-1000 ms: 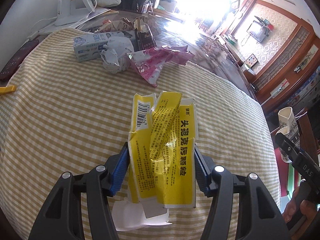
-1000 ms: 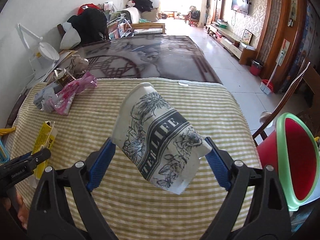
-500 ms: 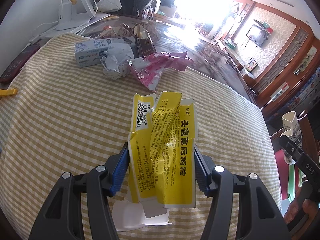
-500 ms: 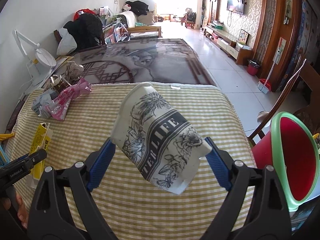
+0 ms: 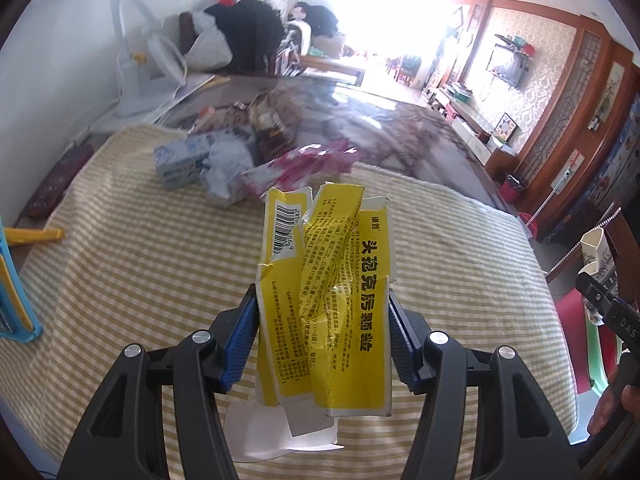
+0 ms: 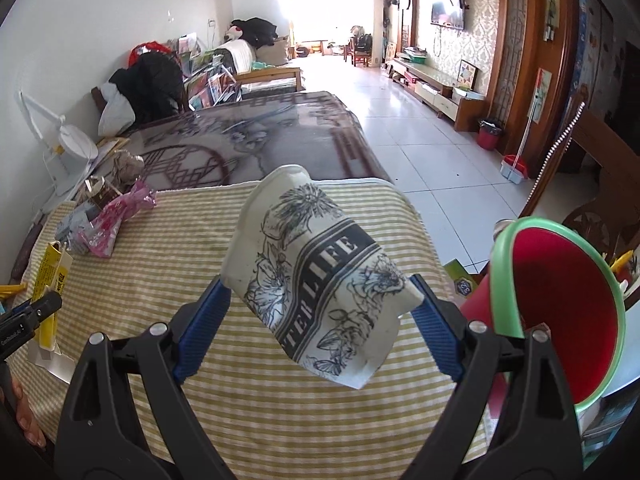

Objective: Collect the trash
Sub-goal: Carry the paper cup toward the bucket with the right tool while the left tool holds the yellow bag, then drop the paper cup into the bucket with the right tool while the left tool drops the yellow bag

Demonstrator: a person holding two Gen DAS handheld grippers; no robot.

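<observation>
1. Your left gripper is clamped on the crumpled yellow box — both blue pads press its long sides, and it hangs above the near edge of the checked tablecloth.
2. A white paper scrap shows just under the box's lower end; you cannot tell whether it touches the cloth.
3. Your right gripper is closed on the squashed paper cup, printed with flowers and lettering, held tilted over the cloth's near right corner.
4. The red bin with its green rim stands just beside the table's right edge, close to your right gripper.
5. More trash sits at the cloth's far left corner — a pink wrapper, a blue-and-white carton and a brown packet, bunched together and touching.
</observation>
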